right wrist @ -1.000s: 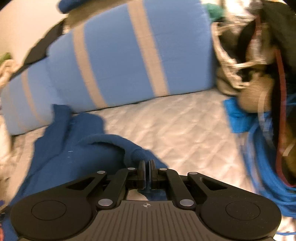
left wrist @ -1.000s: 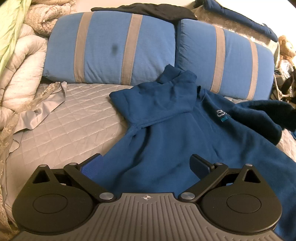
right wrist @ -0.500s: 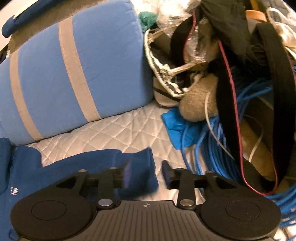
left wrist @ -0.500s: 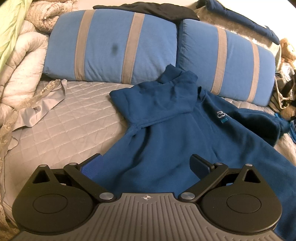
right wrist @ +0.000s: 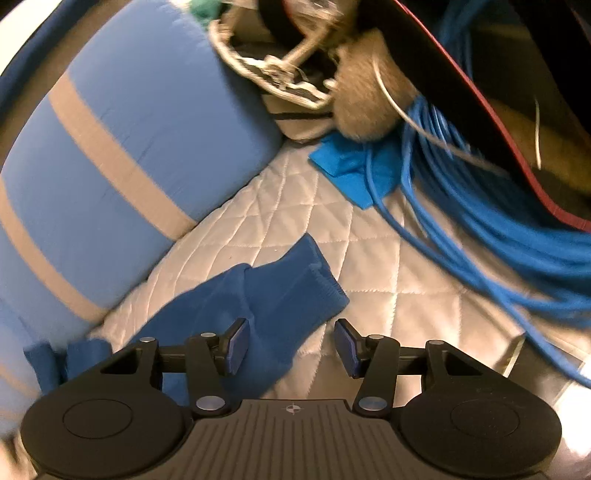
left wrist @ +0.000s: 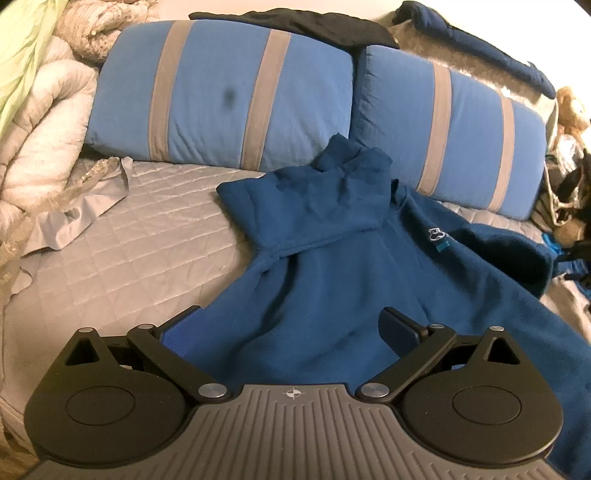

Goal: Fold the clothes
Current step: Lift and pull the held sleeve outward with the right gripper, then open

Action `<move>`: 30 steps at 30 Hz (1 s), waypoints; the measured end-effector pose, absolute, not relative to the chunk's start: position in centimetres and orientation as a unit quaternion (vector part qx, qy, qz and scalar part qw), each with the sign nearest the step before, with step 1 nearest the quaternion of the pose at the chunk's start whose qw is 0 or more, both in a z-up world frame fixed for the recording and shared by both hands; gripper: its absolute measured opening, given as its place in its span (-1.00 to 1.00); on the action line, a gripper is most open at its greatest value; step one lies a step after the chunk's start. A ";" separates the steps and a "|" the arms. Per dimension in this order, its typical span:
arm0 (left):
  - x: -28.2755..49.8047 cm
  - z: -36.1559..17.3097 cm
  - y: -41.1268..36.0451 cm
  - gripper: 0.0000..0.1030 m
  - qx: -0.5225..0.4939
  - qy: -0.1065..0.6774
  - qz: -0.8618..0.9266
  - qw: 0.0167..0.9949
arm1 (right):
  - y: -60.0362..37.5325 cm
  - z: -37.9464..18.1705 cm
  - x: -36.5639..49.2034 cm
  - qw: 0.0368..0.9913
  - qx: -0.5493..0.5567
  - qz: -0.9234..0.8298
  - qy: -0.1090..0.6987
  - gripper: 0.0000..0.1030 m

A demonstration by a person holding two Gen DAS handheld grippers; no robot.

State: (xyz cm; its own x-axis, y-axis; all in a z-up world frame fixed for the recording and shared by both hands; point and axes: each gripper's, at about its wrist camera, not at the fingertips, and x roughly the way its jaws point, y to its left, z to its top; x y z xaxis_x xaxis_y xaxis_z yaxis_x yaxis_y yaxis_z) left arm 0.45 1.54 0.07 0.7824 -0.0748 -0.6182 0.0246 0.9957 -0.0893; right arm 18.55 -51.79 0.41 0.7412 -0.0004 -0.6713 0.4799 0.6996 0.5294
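A dark blue hoodie lies spread on the quilted bed, its hood folded over toward the pillows. My left gripper stands wide open low over the hoodie's body, the fabric lying loose between its fingers. In the right wrist view the hoodie's sleeve lies flat on the quilt, its ribbed cuff pointing away. My right gripper hovers just behind the cuff with its jaws opening. The sleeve runs past the left finger, and no pad presses on it.
Two blue pillows with grey stripes line the back, a black garment on top. A rolled white duvet and a grey cloth sit left. Right of the sleeve are coiled blue cable, a plush toy and bags.
My right gripper went from shut on the sleeve to open, letting the cuff drop onto the quilt, while it sank and rolled. The left gripper kept still.
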 end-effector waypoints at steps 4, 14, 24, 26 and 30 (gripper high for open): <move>0.5 0.1 1.4 0.98 -0.036 0.329 -0.026 0.943 | -52.2 -1.1 19.2 0.842 0.409 -0.132 0.327 0.04; 0.4 0.0 1.4 0.98 -0.035 0.330 -0.028 0.943 | -50.5 2.8 20.8 0.902 0.258 -0.141 0.316 -0.76; 0.3 -0.1 1.5 0.98 -0.040 0.330 -0.026 0.943 | -52.4 11.8 17.6 0.946 0.066 -0.205 0.242 -0.77; 0.3 -0.1 1.6 0.98 -0.042 0.329 -0.027 0.943 | -53.8 13.2 16.4 0.946 0.057 -0.220 0.232 -0.77; 0.2 -0.1 1.9 0.98 -0.047 0.327 -0.029 0.943 | -56.9 15.7 13.6 0.944 0.043 -0.252 0.209 -0.78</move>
State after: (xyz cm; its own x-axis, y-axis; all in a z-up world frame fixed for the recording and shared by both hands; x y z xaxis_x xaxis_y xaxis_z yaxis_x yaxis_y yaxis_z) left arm 0.25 1.85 -0.10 0.7838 -0.0860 -0.6150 0.0243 0.9939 -0.1079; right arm 13.62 -56.95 15.69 0.7849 -0.4583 -0.4169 0.4945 0.8689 -0.0241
